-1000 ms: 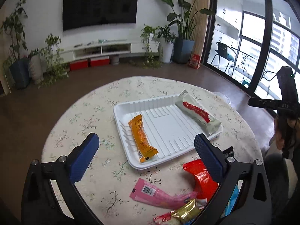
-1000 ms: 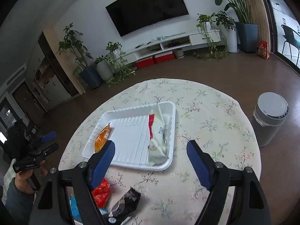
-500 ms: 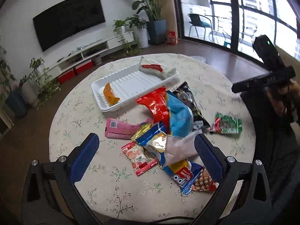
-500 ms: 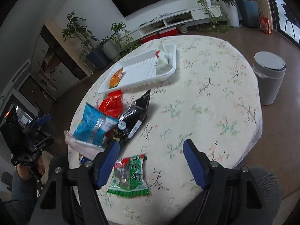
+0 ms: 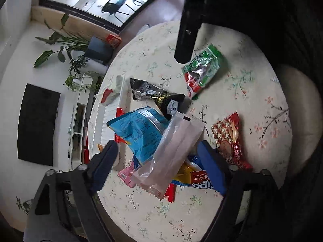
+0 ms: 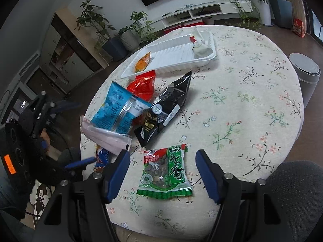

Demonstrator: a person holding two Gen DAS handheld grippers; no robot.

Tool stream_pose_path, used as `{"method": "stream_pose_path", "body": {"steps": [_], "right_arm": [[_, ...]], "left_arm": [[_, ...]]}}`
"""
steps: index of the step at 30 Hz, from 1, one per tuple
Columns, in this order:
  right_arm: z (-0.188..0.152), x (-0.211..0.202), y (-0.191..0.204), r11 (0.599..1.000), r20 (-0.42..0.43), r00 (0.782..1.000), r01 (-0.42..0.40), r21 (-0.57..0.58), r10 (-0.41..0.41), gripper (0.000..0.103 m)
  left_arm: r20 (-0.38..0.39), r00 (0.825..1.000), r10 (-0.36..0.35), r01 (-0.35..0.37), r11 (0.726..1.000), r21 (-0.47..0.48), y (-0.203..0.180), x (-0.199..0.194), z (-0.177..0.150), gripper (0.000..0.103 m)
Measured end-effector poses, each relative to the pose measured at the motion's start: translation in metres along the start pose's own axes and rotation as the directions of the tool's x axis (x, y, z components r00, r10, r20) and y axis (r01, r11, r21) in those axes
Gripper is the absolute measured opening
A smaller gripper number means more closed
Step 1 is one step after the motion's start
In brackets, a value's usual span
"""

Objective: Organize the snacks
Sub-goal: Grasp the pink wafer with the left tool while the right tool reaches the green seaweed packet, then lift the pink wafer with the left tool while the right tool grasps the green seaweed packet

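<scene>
Snacks [image 6: 167, 173] heaped — fingers [image 6: 119, 173] seemingly apart

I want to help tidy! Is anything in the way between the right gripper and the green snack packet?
Nothing visible. The right gripper is open and the green packet lies flat on the tablecloth between its fingers, apart from the snack pile. The black packet lies between it and the white tray.

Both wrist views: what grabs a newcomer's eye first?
The jumbled snack pile at the table's near edge, topped by a blue bag and pale pink wrapper. The green packet lies alone between the open right gripper fingers; the white tray sits beyond.
</scene>
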State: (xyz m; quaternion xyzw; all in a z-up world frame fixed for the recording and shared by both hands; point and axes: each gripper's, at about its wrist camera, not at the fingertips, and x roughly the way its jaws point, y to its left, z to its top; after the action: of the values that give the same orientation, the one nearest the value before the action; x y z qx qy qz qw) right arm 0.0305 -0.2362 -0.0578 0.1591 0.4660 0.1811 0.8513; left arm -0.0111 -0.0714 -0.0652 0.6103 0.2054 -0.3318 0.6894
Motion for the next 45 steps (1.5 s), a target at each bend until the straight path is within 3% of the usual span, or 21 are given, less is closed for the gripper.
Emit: {"method": "stream_pose_path", "body": {"steps": [1,7,9,12,15,23,25,26,29,38,45], "right_arm": [[-0.001,0.002,0.001,1.000,-0.006,1.000,-0.002,-0.007,0.002,0.068],[-0.004,0.010,0.001,1.000,-0.036,0.999,-0.009,-0.008,0.009,0.067],[-0.004,0.013,0.001,1.000,-0.048,0.999,-0.006,-0.002,0.006,0.067],[-0.004,0.017,-0.002,1.000,-0.063,0.998,0.004,0.015,-0.003,0.067],[-0.004,0.022,-0.006,1.000,-0.081,0.997,0.015,0.027,-0.013,0.067],[-0.005,0.026,-0.006,0.999,-0.094,0.995,0.027,0.023,-0.025,0.067],[-0.005,0.026,-0.006,0.999,-0.095,0.995,0.029,0.021,-0.027,0.067],[-0.005,0.026,-0.005,0.999,-0.096,0.995,0.030,0.020,-0.028,0.067],[-0.005,0.026,-0.003,0.999,-0.095,0.995,0.032,0.014,-0.031,0.067],[-0.003,0.023,-0.002,0.999,-0.085,0.996,0.032,0.019,-0.031,0.067],[-0.003,0.017,-0.002,0.999,-0.074,0.997,0.032,0.016,-0.031,0.067]], "left_arm": [[-0.008,1.000,-0.009,0.009,1.000,0.014,0.000,0.004,-0.002,0.065],[-0.070,0.996,-0.062,0.064,0.998,0.028,0.007,0.021,-0.007,0.064],[-0.076,0.995,-0.064,0.069,0.995,0.065,0.002,0.023,-0.006,0.058],[-0.074,0.996,-0.055,0.063,0.993,0.103,-0.005,0.023,-0.003,0.057],[-0.094,0.994,-0.048,0.059,0.991,0.117,-0.008,0.027,-0.003,0.046],[-0.164,0.986,-0.028,0.052,0.988,0.146,-0.011,0.036,-0.006,0.045],[-0.166,0.985,-0.042,0.064,0.990,0.128,-0.010,0.035,-0.006,0.044],[-0.169,0.984,-0.060,0.079,0.991,0.109,-0.009,0.036,-0.006,0.036],[-0.171,0.981,-0.092,0.105,0.992,0.069,-0.004,0.042,-0.006,0.030],[-0.122,0.980,-0.155,0.144,0.985,-0.095,0.021,0.050,-0.012,0.026],[-0.079,0.984,-0.160,0.135,0.957,-0.256,0.036,0.038,-0.023,0.026]]}}
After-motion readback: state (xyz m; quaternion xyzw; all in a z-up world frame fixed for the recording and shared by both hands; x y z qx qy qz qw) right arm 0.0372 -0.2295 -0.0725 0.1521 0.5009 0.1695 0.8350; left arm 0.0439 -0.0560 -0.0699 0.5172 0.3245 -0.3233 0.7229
